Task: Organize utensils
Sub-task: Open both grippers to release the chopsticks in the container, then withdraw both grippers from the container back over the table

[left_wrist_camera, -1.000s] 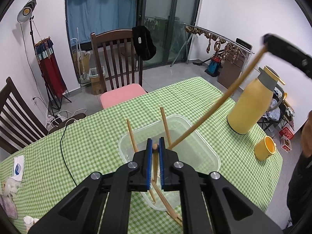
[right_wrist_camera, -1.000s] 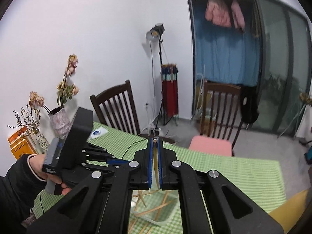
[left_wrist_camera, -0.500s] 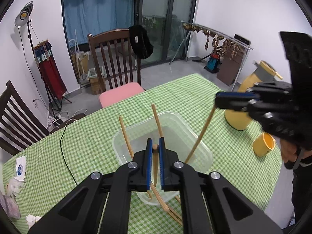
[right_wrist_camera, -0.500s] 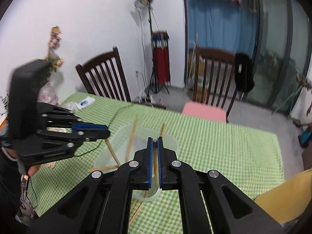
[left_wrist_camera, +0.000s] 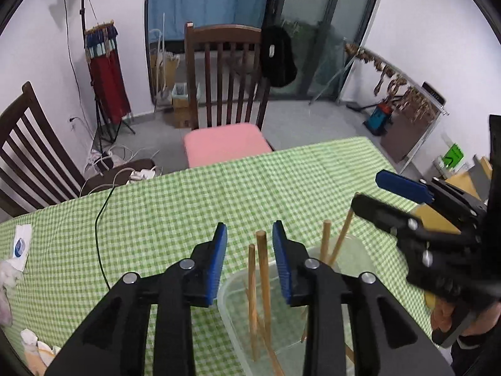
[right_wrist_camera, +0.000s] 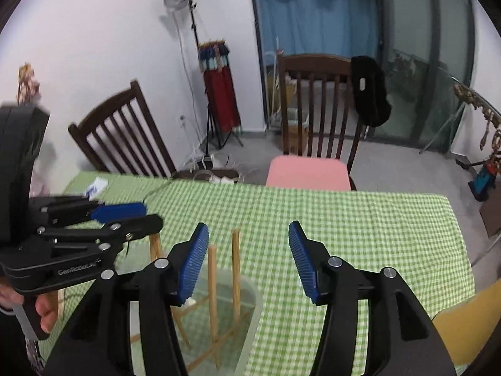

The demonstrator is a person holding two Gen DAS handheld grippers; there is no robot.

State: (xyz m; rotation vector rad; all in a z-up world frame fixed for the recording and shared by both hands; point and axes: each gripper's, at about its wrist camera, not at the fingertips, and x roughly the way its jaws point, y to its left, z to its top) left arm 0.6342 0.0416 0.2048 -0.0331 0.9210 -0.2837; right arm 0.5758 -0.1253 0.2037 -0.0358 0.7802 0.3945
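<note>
— Where are your fingers right now?

— My left gripper (left_wrist_camera: 250, 244) hangs over the clear container (left_wrist_camera: 233, 310) on the green checked tabletop (left_wrist_camera: 175, 216), its blue fingers (left_wrist_camera: 219, 250) spread apart, gripping nothing. Two chopsticks (left_wrist_camera: 263, 269) stand upright in the container, their tips rising in the gap between those fingers, touching neither.

— And the right?

— My right gripper (right_wrist_camera: 249, 252) is spread wide too, holding nothing. Two chopsticks stand between its fingers (right_wrist_camera: 195, 257), nearer the left one, leaning inside the container (right_wrist_camera: 250, 322). More sticks lie tilted against the walls. Each gripper shows at the edge of the other's view.
</note>
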